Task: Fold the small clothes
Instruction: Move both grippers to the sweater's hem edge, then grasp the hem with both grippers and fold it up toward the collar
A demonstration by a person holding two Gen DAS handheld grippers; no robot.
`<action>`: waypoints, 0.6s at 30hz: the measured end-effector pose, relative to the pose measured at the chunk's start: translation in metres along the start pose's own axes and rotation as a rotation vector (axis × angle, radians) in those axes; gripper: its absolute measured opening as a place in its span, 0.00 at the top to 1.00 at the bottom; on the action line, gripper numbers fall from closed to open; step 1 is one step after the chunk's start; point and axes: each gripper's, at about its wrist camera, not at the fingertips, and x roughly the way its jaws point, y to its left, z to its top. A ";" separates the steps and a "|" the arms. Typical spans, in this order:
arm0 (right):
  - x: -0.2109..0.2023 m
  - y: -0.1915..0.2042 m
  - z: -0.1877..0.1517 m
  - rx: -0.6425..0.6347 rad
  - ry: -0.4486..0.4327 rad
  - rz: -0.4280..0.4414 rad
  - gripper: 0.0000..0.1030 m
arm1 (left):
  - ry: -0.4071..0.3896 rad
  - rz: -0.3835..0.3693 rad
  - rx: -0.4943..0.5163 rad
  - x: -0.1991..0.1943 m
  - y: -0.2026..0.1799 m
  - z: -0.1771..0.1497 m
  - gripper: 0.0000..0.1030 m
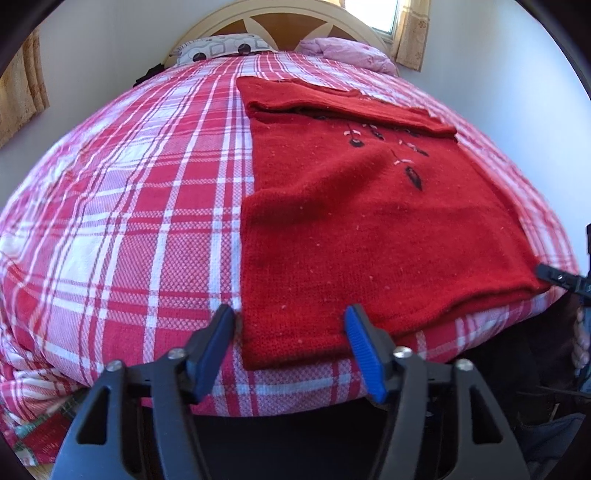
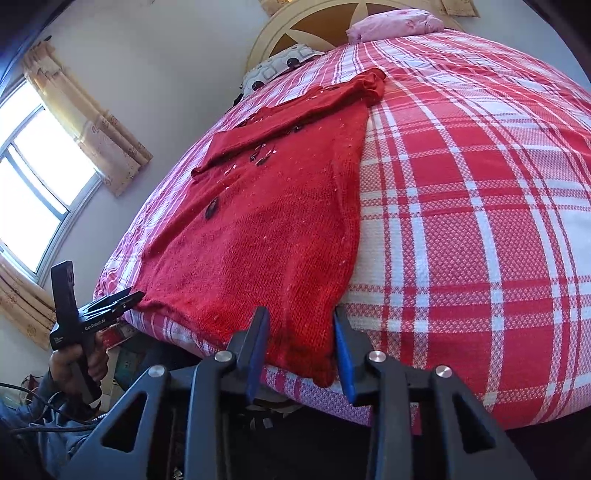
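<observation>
A red knit sweater (image 1: pixel 351 229) with dark embroidered flowers lies flat on the bed, its sleeves folded across the chest at the far end. It also shows in the right wrist view (image 2: pixel 266 236). My left gripper (image 1: pixel 290 317) is open, its blue-padded jaws straddling the hem's near left corner. My right gripper (image 2: pixel 301 319) is open around the hem's other corner. In the left wrist view the right gripper (image 1: pixel 554 277) touches the hem at the far right. In the right wrist view the left gripper (image 2: pixel 129 299) touches the hem at the left.
The bed has a red and white plaid cover (image 1: pixel 129 221). Two pillows (image 1: pixel 221 48) lie by the wooden headboard (image 1: pixel 280 18). A curtained window (image 2: pixel 33 173) is on the wall. The bed's near edge (image 2: pixel 406 402) drops off below the hem.
</observation>
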 end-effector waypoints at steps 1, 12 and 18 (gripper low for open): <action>0.000 -0.001 0.000 0.000 -0.002 -0.005 0.72 | -0.005 -0.014 0.000 -0.002 0.001 -0.001 0.69; -0.022 0.000 0.003 -0.007 -0.063 0.069 0.93 | -0.033 -0.188 -0.108 -0.019 0.017 0.002 0.91; -0.040 -0.003 0.008 0.028 -0.117 0.187 0.93 | -0.130 -0.260 -0.133 -0.045 0.022 0.014 0.91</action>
